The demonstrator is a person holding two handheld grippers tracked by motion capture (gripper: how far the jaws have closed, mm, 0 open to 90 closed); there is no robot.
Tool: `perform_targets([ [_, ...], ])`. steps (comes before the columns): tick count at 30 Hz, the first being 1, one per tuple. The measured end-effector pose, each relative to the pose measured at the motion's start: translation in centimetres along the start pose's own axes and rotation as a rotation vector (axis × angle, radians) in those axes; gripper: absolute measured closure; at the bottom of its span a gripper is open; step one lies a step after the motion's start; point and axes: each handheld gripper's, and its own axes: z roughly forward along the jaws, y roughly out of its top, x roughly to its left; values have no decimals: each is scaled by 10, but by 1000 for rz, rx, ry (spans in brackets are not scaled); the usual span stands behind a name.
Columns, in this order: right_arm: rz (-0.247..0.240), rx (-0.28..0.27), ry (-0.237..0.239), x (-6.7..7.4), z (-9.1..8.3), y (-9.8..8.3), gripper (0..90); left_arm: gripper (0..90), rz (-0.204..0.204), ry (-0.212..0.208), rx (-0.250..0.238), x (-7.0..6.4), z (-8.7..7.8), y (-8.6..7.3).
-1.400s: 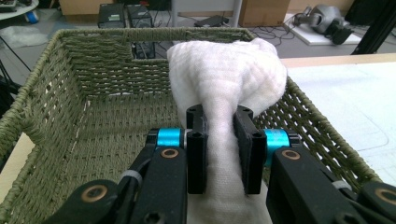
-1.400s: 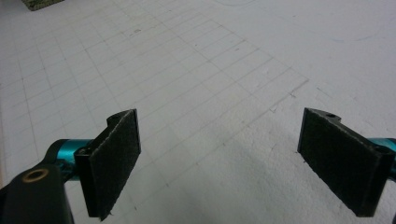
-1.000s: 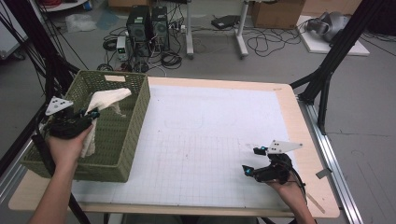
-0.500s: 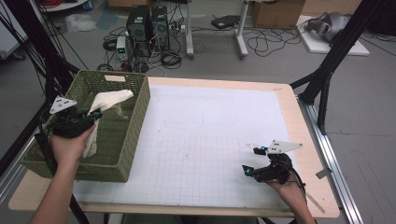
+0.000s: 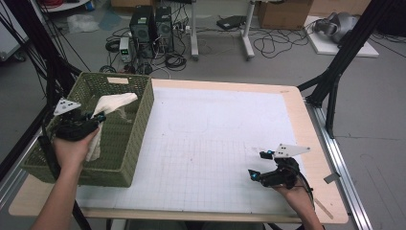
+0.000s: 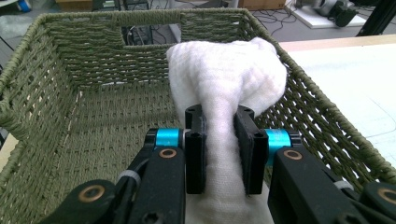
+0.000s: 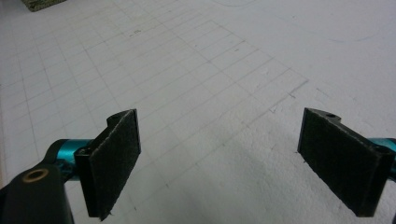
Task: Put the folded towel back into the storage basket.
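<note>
A white cloth (image 5: 114, 104) hangs over the green woven basket (image 5: 139, 129) at the table's left. My left gripper (image 5: 94, 118) is held above the basket and is shut on the cloth (image 6: 224, 88), which bunches between its two black pads and drapes down below them. My right gripper (image 5: 257, 166) rests low over the white gridded mat near the front right of the table. In the right gripper view its jaws (image 7: 238, 163) stand wide open with nothing between them.
The white gridded mat (image 5: 215, 139) covers most of the wooden table (image 5: 311, 129). Black frame legs (image 5: 340, 72) rise at the far right. Computers and cables (image 5: 153, 28) lie on the floor beyond the table.
The left hand with the cloth has shifted very slightly; the right gripper has kept still.
</note>
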Motion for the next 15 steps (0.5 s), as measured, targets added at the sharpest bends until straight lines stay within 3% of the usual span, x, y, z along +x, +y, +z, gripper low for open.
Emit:
perform_targets([
  [15, -2, -2, 0, -1, 0, 0, 126, 748, -31, 32, 46, -1, 8, 0],
])
